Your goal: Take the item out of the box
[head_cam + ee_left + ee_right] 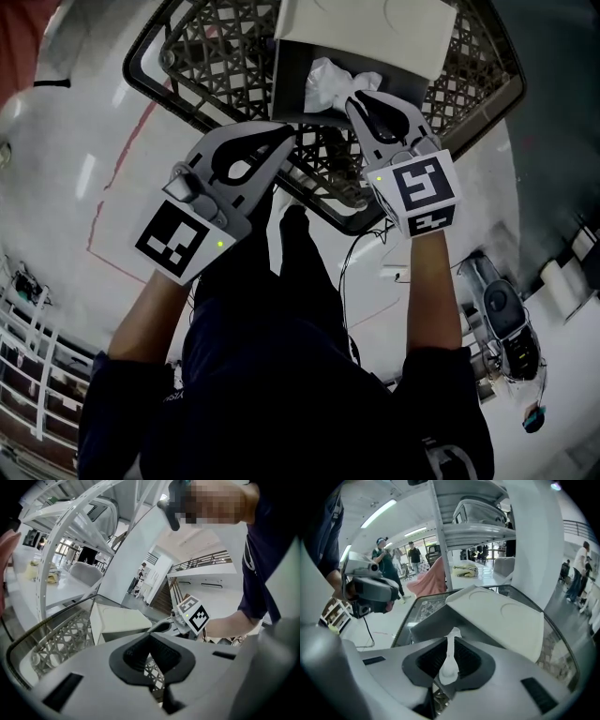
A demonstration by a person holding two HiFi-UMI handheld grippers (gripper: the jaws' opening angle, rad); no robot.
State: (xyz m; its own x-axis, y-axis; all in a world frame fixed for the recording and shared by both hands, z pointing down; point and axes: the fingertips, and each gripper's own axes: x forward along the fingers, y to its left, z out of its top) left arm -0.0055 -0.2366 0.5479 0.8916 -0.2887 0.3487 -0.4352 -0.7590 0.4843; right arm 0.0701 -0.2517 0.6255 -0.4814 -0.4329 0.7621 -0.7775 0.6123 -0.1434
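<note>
A box point(292, 66) with its white lid point(361, 30) swung open stands inside a dark lattice basket point(192, 42). A crumpled white item point(328, 82) lies in the box. My right gripper point(359, 101) reaches into the box from the near side and is shut on a fold of that item; in the right gripper view a thin white strip point(450, 656) is pinched between the black pads, with the lid point(501, 616) just beyond. My left gripper point(279, 139) hovers over the basket's near rim, shut and holding nothing. In the left gripper view, lattice shows behind its jaws point(152, 660).
The basket's near rim point(342, 211) runs under both grippers. Cables point(361, 248) and a grey device point(502, 309) lie on the white floor at right, a railing point(23, 337) at lower left. White shelving point(487, 527) stands beyond the basket, with people point(384, 555) farther off.
</note>
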